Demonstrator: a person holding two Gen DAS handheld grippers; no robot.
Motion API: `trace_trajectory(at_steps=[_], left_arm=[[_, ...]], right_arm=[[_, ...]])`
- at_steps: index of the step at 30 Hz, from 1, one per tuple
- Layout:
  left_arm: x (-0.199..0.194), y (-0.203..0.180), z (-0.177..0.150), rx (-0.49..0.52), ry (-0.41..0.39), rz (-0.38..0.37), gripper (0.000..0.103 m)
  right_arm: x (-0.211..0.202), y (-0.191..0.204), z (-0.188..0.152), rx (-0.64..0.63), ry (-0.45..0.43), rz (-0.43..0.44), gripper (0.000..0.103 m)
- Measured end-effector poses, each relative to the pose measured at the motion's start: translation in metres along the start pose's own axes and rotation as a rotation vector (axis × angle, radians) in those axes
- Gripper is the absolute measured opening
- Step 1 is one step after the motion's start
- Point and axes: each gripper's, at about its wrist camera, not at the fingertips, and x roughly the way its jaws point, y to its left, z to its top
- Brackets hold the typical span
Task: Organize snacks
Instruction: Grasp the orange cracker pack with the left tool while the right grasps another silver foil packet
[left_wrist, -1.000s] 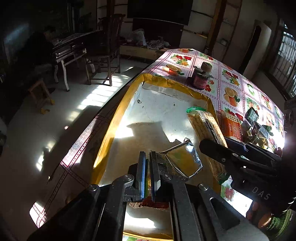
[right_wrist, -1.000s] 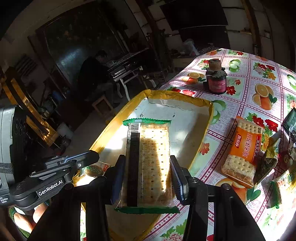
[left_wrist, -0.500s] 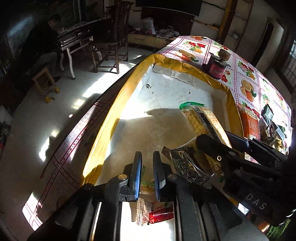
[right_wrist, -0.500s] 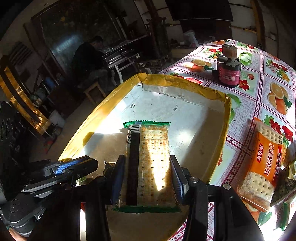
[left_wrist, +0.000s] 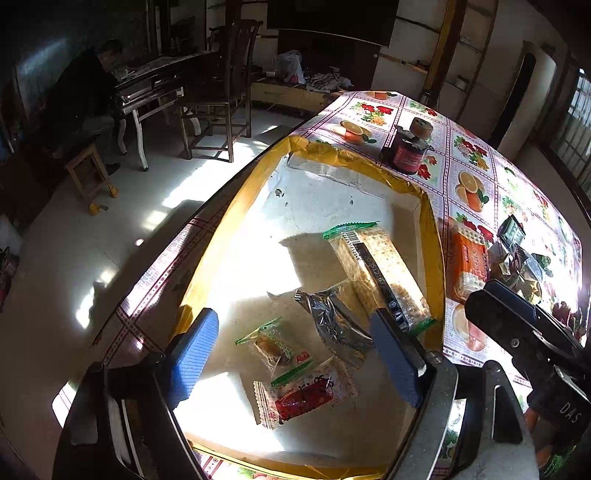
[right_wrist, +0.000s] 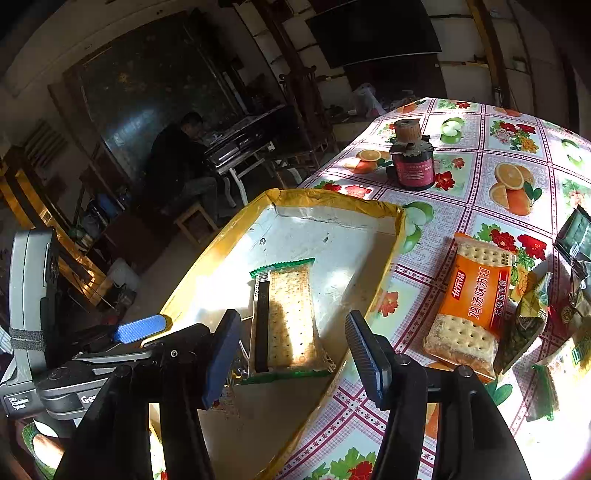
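Note:
A shallow tray with a yellow rim (left_wrist: 432, 236) (right_wrist: 332, 199) lies on the table. In it rest a long cracker pack with green ends (left_wrist: 380, 269) (right_wrist: 288, 321), a silver foil packet (left_wrist: 336, 325), a small green-edged snack (left_wrist: 273, 343) and a red-labelled snack (left_wrist: 306, 395). My left gripper (left_wrist: 295, 350) hangs over the small snacks, its jaws opening with nothing pressed between the pads. My right gripper (right_wrist: 291, 350) is opening too; the cracker pack lies free in the tray between its spread fingers (right_wrist: 365, 354).
An orange cracker pack (right_wrist: 476, 306) (left_wrist: 469, 266) and several green and dark snack bags (right_wrist: 528, 321) lie on the fruit-print tablecloth right of the tray. A dark jar (right_wrist: 412, 162) (left_wrist: 408, 151) stands behind it. A person sits at a desk across the room.
The left jaws spread wide and let the small snack drop into the tray. The right jaws widened off the cracker pack, which now lies in the tray, and that gripper drew back.

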Motion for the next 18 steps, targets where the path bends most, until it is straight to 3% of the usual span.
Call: trace_trajectory(at_steps=[8,12,18], left_arm=[[-0.019,-0.074,-0.013,0.160,0.008,-0.050,0.090],[-0.020,-0.118,-0.021,0.235,0.016,-0.097,0.091],[-0.002,-0.160,-0.018,0.271,0.044,-0.085,0.091]], right_arm=[[-0.094,-0.067,-0.052,0.152,-0.088,-0.130,0.075],[-0.125,-0.106,-0.075,0.246,-0.094,-0.214,0.076],[-0.158,-0.143,-0.093,0.328,-0.125,-0.277,0.075]])
